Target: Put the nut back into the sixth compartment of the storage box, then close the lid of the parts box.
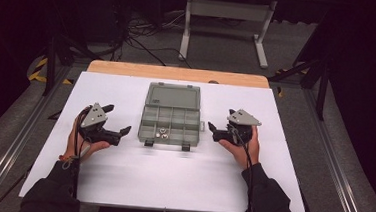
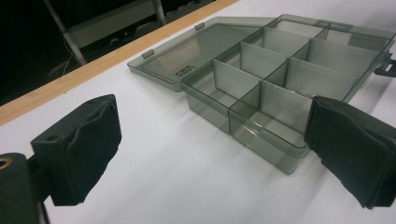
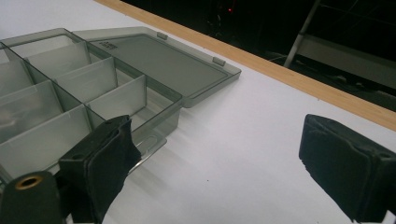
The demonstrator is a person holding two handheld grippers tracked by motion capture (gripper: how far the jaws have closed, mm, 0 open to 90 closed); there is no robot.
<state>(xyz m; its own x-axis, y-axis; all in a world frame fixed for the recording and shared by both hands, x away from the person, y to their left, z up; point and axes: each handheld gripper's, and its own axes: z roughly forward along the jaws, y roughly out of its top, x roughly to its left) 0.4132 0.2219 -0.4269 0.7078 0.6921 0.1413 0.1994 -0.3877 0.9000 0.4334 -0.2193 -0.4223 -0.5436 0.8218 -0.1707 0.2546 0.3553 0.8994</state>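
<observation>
We've got both forearms in dark sleeves coming up from the near edge of the white table top [image 1: 171, 180], one to each side of the smoky grey translucent plastic compartment box [image 1: 170, 120], which sits at the middle of the table with its flat hinged lid [image 1: 172, 95] laid open toward the far wooden edge. The left hand [image 1: 80, 146] lies low on the table, wrist bent, and its left gripper [image 1: 118, 121] points across toward the box's left wall, near it but apart. The right hand [image 1: 243, 149] mirrors that, and the right gripper [image 1: 213, 130] aims at the box's right wall, just beside it.

Both sets of jaws stand wide apart, holding nothing: in the left gripper view we see bare white table between the black pads [image 2: 88, 149], and the same between the pads [image 3: 109, 163] in the right gripper view.

From the high view we pick out small round silvery metal pieces [image 1: 163, 132] in a near-row middle compartment and two dark latches [image 1: 149, 142] on the near wall. The gripper views give us instead the upright dividers [image 2: 238, 84] close up, the lid's hinge tabs [image 3: 218, 61] and the box's corner lying just behind the left-hand jaw in the right gripper view
</observation>
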